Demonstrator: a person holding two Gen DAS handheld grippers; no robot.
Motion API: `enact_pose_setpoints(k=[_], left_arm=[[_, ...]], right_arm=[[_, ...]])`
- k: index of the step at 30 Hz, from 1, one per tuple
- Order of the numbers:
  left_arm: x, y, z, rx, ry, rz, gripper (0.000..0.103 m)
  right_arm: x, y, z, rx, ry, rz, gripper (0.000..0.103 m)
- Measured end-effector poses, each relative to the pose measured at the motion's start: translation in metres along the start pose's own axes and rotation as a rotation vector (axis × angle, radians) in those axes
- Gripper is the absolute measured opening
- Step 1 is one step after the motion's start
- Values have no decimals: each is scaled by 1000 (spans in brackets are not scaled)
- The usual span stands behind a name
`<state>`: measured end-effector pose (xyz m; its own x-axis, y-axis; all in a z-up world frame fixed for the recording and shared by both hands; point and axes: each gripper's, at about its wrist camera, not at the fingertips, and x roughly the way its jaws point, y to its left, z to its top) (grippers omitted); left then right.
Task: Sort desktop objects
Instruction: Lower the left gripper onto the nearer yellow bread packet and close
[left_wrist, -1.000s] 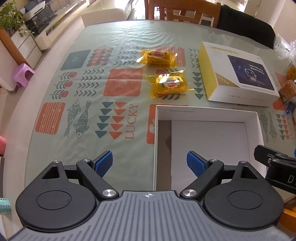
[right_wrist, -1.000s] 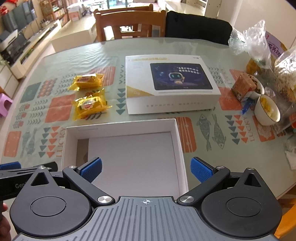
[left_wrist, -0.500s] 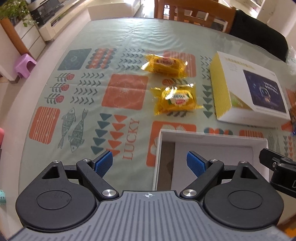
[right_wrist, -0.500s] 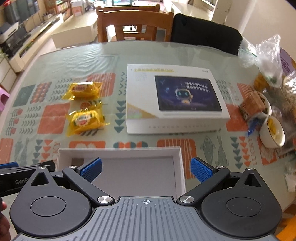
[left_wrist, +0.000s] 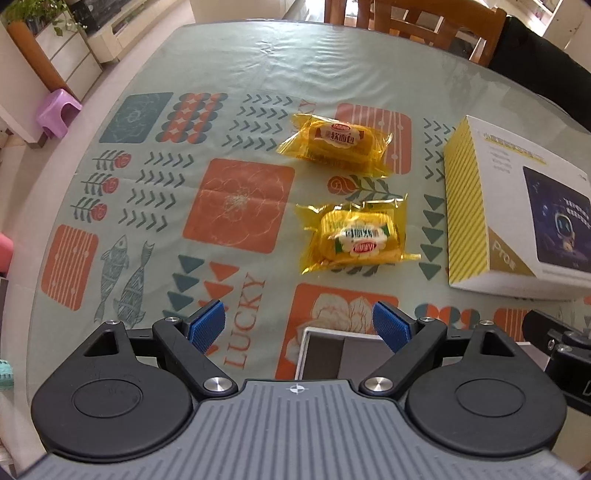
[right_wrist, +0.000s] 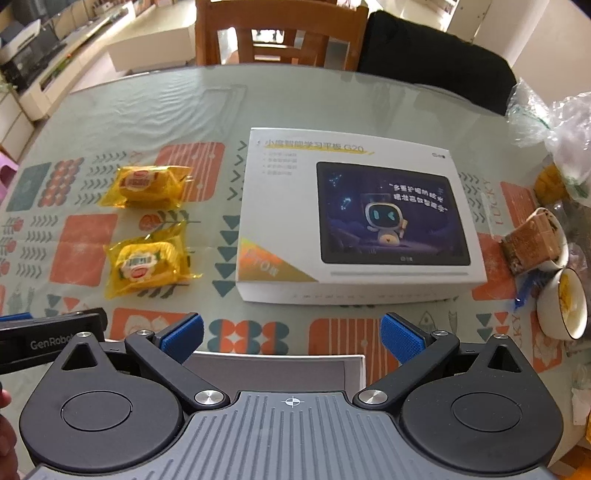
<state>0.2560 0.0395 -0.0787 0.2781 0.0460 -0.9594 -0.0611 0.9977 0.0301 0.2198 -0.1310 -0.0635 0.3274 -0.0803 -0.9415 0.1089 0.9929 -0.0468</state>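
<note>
Two yellow wrapped snack cakes lie on the patterned tablecloth: a near one (left_wrist: 356, 238) (right_wrist: 146, 264) and a far one (left_wrist: 338, 142) (right_wrist: 147, 184). A white tablet box (left_wrist: 517, 221) (right_wrist: 358, 218) lies to their right. An open white empty box (left_wrist: 332, 354) (right_wrist: 280, 365) sits at the table's near edge, mostly hidden under both grippers. My left gripper (left_wrist: 299, 326) is open and empty, above the box's left end, short of the near cake. My right gripper (right_wrist: 291, 338) is open and empty, above the box, facing the tablet box.
Bowls with food (right_wrist: 561, 306), a brown packet (right_wrist: 528, 240) and plastic bags (right_wrist: 554, 122) crowd the right side of the table. Wooden chairs (right_wrist: 280, 33) stand at the far edge. A purple stool (left_wrist: 57, 110) is on the floor at left.
Both grippers have moved forward over the table. The open white box has slid down under them in view and the cakes and tablet box appear closer. Jaws stayed open.
</note>
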Motion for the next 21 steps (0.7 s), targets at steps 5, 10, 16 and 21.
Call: enact_pose_setpoints(k=[5, 10, 16, 21], left_arm=[[16, -10, 17, 6, 19, 14, 103], [31, -21, 31, 23, 37, 18, 103], [49, -34, 42, 40, 53, 9, 103], [59, -37, 45, 29, 67, -11, 103]], right_arm=[[18, -3, 12, 11, 25, 10, 103], [32, -1, 19, -6, 33, 1, 103], [44, -3, 26, -7, 39, -14, 103], [53, -6, 32, -5, 43, -27, 103]])
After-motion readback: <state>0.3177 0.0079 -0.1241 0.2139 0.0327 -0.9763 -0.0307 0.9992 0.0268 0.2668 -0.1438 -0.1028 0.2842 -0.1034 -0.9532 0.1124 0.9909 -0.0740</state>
